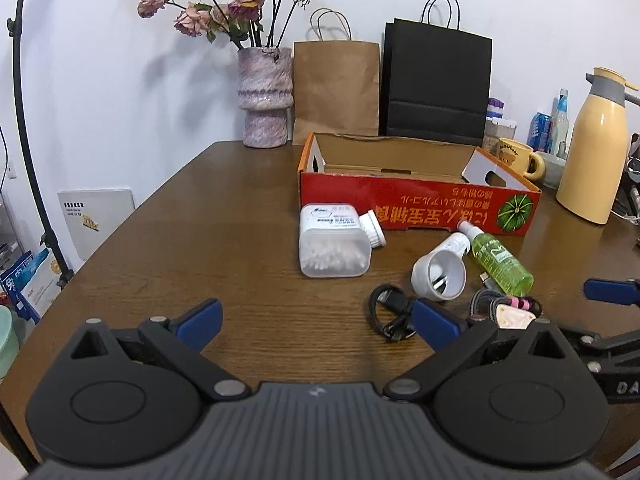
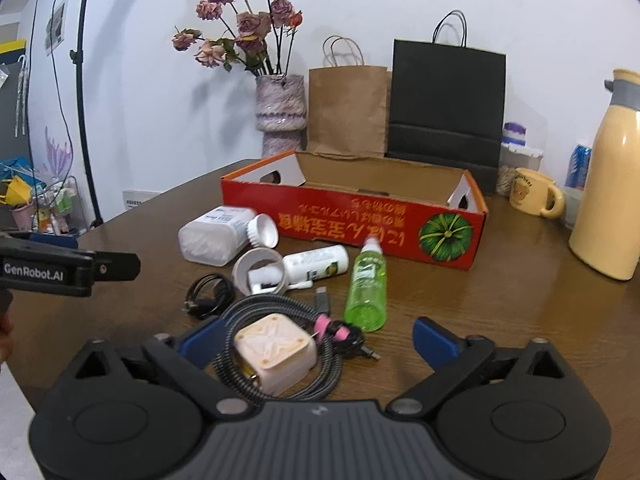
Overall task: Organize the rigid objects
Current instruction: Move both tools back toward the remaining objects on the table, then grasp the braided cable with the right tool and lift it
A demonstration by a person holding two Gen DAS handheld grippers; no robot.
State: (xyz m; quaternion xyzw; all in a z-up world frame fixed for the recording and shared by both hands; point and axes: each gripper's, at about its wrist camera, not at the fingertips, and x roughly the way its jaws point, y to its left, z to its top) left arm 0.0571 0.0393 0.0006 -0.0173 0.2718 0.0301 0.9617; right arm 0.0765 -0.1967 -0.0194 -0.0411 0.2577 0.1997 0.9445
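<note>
An open red cardboard box (image 1: 416, 204) (image 2: 360, 224) lies across the brown table. In front of it lie a clear cotton-swab tub (image 1: 332, 240) (image 2: 214, 236), a white cup on its side (image 1: 440, 274) (image 2: 260, 272), a white bottle (image 2: 316, 264) and a green spray bottle (image 1: 500, 260) (image 2: 366, 284). A black cable (image 1: 390, 316) (image 2: 210, 292) lies just ahead of my open left gripper (image 1: 318, 322), whose fingers span bare table. My right gripper (image 2: 320, 340) is open around a pink charger cube (image 2: 276, 354) (image 1: 514, 317) and its coiled braided cable (image 2: 280, 308), with the right pad well clear of them.
At the back stand a vase of dried roses (image 1: 266, 100), a brown paper bag (image 1: 336, 88) and a black paper bag (image 1: 436, 84). A yellow thermos (image 1: 596, 148), a mug (image 1: 518, 156) and cans crowd the right. A lamp stand (image 1: 28, 140) rises beyond the table's left edge.
</note>
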